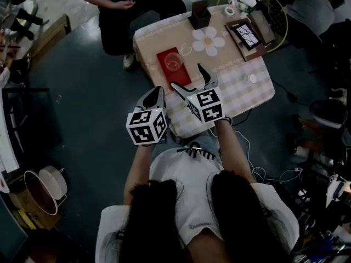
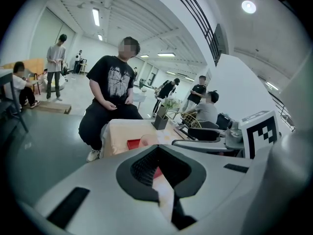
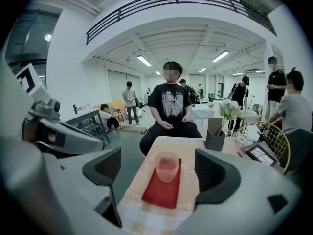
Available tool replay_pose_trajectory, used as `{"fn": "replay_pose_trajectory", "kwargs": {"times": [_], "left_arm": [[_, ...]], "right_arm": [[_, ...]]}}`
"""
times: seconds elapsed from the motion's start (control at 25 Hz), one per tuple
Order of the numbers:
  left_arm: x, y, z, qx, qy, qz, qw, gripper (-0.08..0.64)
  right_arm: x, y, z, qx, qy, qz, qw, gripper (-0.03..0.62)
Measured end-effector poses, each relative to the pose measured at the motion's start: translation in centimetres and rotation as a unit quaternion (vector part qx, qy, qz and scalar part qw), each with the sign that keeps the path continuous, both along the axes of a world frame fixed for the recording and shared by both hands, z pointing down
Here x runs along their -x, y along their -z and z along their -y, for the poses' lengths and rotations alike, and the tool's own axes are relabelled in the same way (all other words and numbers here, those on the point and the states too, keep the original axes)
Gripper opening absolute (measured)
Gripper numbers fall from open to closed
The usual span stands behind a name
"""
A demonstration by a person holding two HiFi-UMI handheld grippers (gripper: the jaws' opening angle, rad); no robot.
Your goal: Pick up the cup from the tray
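A clear cup (image 1: 173, 62) stands upright on a red tray (image 1: 180, 78) on the near left part of a cloth-covered table (image 1: 241, 86). My right gripper (image 1: 186, 74) hovers over the table's near edge, open, with nothing between its pads. In the right gripper view the cup (image 3: 167, 166) and the tray (image 3: 161, 192) lie straight ahead, beyond the fingertips. My left gripper (image 1: 158, 92) hangs off the table's left front corner, shut and empty. The left gripper view shows its pads (image 2: 159, 168) meeting, with the cup (image 2: 146, 140) farther off.
On the table are a dark holder (image 1: 199, 14), a flower-shaped mat (image 1: 208, 40), a framed picture (image 1: 245, 34), a tape roll (image 1: 230, 10) and a small white disc (image 1: 252, 79). A person (image 1: 118, 4) sits at the far side. A wire chair (image 1: 269, 10) stands at the back right.
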State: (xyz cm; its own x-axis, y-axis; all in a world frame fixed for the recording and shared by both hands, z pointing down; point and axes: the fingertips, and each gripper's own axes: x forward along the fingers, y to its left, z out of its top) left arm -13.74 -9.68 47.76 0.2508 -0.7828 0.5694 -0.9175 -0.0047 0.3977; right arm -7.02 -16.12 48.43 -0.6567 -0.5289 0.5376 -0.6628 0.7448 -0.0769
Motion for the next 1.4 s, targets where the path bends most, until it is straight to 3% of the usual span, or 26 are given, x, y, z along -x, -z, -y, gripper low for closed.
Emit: {"fn": "replay_pose_trajectory", "kwargs": {"times": [0.56,0.96,1.24,1.32,1.4], "left_arm": [[2.3,-3.6,4.5,0.047,0.048,-0.005,0.9977,0.006],[3.5,-5.7,5.9,0.075,0.055,-0.005,0.9957,0.006],[3.8,-6.3,5.5,0.084,0.061,-0.006,0.9946,0.006],[3.9,-6.2,5.4,0.084,0.063,-0.007,0.9945,0.006],[3.9,-6.1,5.2,0.084,0.065,-0.008,0.9943,0.006]], "right_arm": [[4.9,-8.3,5.3,0.047,0.071,-0.089,0.992,0.451],[6.6,-13.2,6.6,0.092,0.112,-0.155,0.977,0.449],[6.8,-14.6,6.9,0.095,0.106,-0.179,0.973,0.448],[6.7,-14.5,7.1,0.098,0.101,-0.177,0.974,0.402],[6.7,-14.4,7.0,0.104,0.102,-0.178,0.973,0.402]]}}
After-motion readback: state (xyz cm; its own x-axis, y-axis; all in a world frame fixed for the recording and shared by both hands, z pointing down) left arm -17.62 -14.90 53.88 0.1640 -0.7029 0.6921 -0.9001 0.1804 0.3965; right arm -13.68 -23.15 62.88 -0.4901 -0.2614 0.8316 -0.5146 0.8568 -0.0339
